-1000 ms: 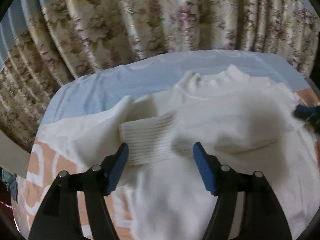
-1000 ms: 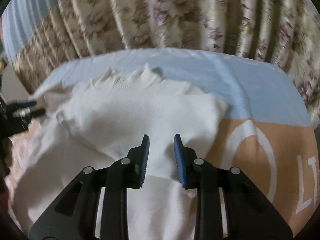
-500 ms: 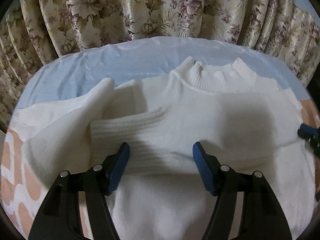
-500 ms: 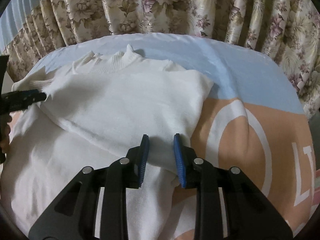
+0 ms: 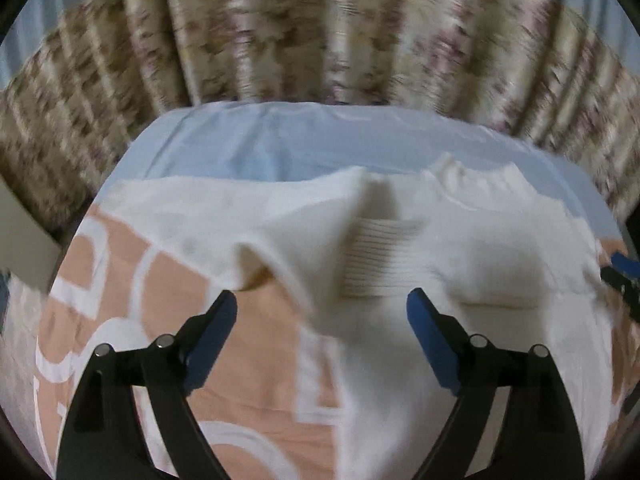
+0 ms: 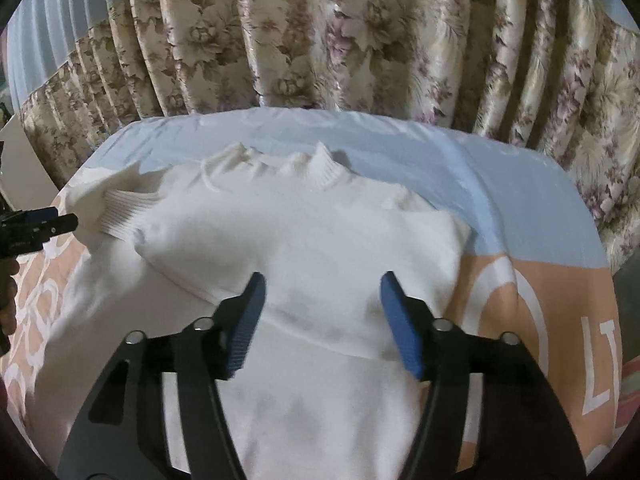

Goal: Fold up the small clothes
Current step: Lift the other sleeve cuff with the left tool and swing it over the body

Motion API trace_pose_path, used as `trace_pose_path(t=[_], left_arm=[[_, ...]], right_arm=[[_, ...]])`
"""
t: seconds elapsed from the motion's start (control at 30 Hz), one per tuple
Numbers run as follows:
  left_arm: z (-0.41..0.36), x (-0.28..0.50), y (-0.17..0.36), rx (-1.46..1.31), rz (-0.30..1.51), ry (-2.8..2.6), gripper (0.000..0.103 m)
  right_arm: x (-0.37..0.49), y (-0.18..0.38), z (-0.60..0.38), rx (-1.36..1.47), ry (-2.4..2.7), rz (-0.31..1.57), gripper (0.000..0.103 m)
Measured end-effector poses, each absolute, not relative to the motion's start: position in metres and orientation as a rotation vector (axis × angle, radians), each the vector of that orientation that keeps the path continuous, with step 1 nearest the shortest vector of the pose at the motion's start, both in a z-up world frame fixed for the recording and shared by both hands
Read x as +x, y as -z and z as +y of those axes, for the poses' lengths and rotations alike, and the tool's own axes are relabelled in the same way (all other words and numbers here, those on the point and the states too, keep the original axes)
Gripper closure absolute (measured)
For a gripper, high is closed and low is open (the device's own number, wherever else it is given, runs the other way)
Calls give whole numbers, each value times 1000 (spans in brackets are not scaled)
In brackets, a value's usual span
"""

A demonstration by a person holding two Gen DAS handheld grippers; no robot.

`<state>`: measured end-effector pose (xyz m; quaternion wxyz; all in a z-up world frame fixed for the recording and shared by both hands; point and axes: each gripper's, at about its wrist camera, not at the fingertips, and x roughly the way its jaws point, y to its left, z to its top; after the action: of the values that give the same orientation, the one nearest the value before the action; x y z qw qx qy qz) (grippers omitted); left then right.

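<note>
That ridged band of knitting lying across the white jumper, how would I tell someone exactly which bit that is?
Start at the bed with the blue and peach cover in front of the flowered curtains, where a white jumper lies flat. Its sleeve is folded across the chest, ending in the cuff near the jumper's left edge. The cuff has long ribs, unlike the smooth body, and lies flat, unlike the upstanding collar.

Left wrist view: motion blur is smearing the floral curtain (image 5: 320, 32) and softening the white sweater (image 5: 500, 248).
Sweater hem: it is running out of frame at the bottom edge in both views, behind the gripper frames.
Right gripper (image 5: 618, 274): only a blue tip is showing at the left wrist view's right edge.
Left gripper (image 6: 38, 222): it is being cut off by the right wrist view's left edge.
Bedsheet lettering (image 6: 600, 368): it is being clipped at the right edge, unreadable.
</note>
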<state>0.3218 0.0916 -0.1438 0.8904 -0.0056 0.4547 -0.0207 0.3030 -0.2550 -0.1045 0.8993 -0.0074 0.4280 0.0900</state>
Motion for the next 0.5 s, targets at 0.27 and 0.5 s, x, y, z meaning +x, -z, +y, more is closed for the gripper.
trace_pose_path(t=[0.27, 0.5], left_arm=[[161, 343, 147, 29, 920, -67, 16], [217, 373, 160, -72, 942, -91, 16]], right_arm=[[303, 92, -237, -5, -22, 846, 18], [316, 94, -210, -74, -44, 842, 17]])
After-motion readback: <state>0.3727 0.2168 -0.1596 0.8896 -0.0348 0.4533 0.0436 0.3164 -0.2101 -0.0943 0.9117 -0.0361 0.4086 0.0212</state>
